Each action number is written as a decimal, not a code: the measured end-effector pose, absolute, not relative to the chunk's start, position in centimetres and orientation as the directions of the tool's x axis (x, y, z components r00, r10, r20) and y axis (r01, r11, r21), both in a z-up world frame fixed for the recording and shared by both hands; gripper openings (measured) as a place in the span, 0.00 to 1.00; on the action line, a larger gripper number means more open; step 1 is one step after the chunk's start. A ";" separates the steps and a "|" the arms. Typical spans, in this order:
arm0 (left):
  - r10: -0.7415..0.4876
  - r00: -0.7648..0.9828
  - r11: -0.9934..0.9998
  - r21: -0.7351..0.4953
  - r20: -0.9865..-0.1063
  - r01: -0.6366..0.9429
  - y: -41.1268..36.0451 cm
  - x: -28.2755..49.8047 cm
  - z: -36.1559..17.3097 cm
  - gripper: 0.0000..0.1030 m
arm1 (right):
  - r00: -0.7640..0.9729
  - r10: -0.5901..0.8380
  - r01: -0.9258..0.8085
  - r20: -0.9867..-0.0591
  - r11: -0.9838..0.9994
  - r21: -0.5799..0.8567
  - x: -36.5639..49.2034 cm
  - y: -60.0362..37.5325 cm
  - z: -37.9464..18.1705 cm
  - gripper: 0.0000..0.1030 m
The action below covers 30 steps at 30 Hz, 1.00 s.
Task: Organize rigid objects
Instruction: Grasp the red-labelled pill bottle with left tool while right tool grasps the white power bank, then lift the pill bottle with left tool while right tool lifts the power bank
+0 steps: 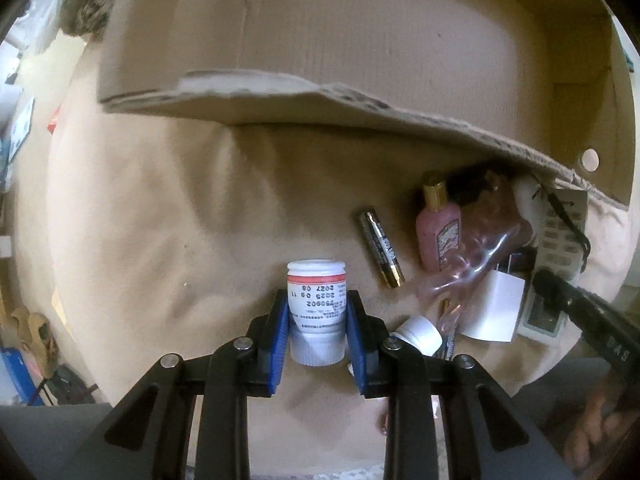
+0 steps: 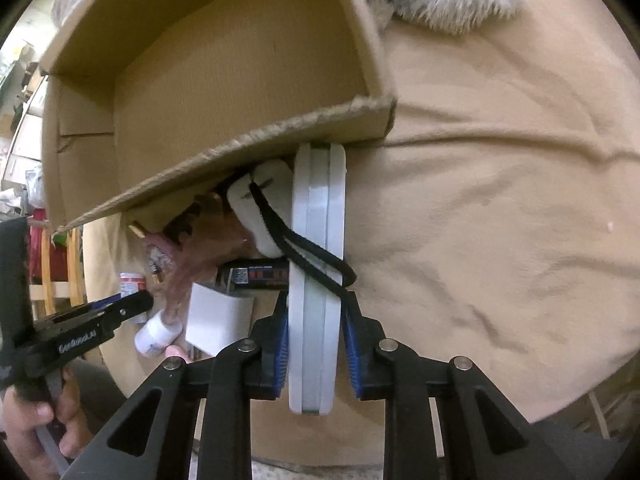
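Cardboard box (image 1: 360,40) is sitting open on a tan cloth (image 1: 160,200), its near wall leaning over a small heap of things. Right gripper (image 2: 316,344) is clamping a flat white device (image 2: 316,240) standing on edge beside the box. Left gripper (image 1: 318,328) is clamping a white pill bottle (image 1: 317,308) near 1 battery (image 1: 380,252) and a pink bottle (image 1: 438,236).

This looks like a cluttered storeroom or home workroom. A tan cloth (image 1: 168,208) covers the work surface under an open cardboard box (image 1: 360,40). Left of the box, stacked cartons and papers (image 2: 24,136) crowd the background; below them stands a wooden frame (image 2: 60,272) and, lower, a blue crate (image 1: 18,376).
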<state>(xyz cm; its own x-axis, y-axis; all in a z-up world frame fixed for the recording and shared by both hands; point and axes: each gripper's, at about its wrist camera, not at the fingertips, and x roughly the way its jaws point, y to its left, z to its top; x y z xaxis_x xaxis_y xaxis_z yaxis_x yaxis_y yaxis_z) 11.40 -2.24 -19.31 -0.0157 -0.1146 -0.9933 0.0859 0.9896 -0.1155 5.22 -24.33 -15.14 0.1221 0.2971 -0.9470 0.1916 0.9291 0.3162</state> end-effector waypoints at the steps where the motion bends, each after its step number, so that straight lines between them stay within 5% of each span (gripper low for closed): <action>1: -0.119 -0.015 0.990 -0.119 -0.993 0.077 -2.2 11.5 -19.1 0.24 | 0.120 0.300 0.194 -0.946 0.928 0.319 5.2 -24.5 -15.3 0.25; 13: -0.133 0.042 0.990 -0.130 -0.990 0.058 -0.8 8.9 -14.6 0.23 | 0.262 0.215 0.012 -0.941 0.974 0.226 1.9 -22.0 -9.8 0.24; 30: -0.161 0.267 0.987 -0.155 -0.950 0.044 2.2 5.4 -4.5 0.23 | 0.519 0.317 -0.099 -0.793 0.945 0.313 0.2 -22.0 1.6 0.23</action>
